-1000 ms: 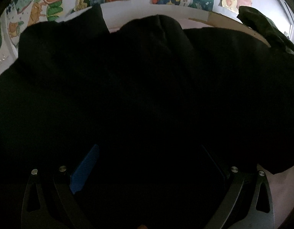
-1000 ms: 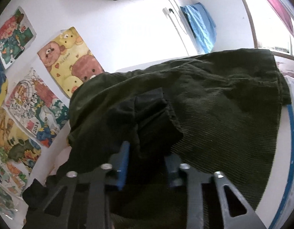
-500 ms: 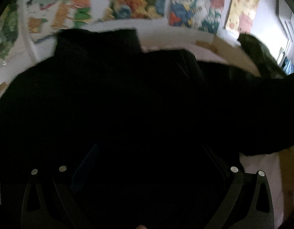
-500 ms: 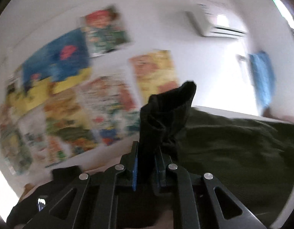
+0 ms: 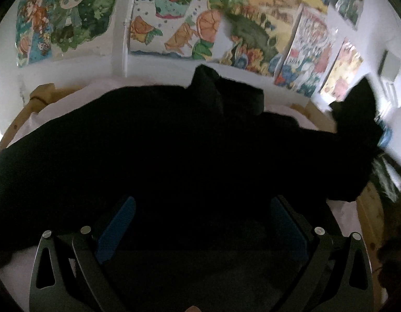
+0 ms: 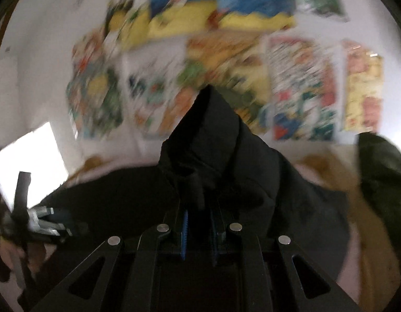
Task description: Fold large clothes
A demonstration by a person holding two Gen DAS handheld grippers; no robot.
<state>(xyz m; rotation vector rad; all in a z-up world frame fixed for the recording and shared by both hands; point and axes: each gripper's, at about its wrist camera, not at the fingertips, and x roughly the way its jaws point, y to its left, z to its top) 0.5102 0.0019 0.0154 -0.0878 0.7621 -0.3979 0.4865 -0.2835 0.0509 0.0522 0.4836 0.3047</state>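
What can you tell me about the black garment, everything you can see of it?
The black garment is a large, soft, matte piece, too dark to show seams. It lies spread across a pale-covered, wood-edged surface below the wall posters. One bunched end stands up, pinched in the shut jaws of the right gripper. The left gripper has wide-apart jaws over its near edge.

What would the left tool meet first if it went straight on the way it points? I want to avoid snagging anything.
Most likely the black garment: it fills the view between and just ahead of the left tool, whose jaws stand open. Depth is hard to judge in the dark cloth.
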